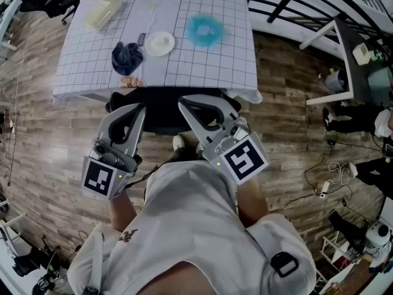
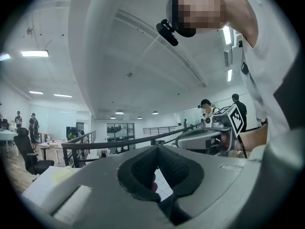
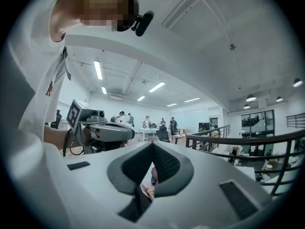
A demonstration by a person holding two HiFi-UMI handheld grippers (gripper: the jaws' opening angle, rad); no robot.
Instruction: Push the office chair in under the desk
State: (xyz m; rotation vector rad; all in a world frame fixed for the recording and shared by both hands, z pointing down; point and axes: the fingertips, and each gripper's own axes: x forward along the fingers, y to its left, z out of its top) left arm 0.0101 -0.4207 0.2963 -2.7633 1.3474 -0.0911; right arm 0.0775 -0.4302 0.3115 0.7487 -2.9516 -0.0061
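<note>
Past the white shirt low in frame, left gripper and right gripper, closed empty, seemingly touch the office chair; push evenly under the desk.

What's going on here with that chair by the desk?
A person stands behind a black chair facing a desk covered with a grid cloth. They hold a gripper in each hand, and the left gripper and right gripper both point at the chair's back with their fingers shut and nothing between them. The chair sits at the desk's near edge, partly under the cloth. The push looks under way or nearly done.
</note>
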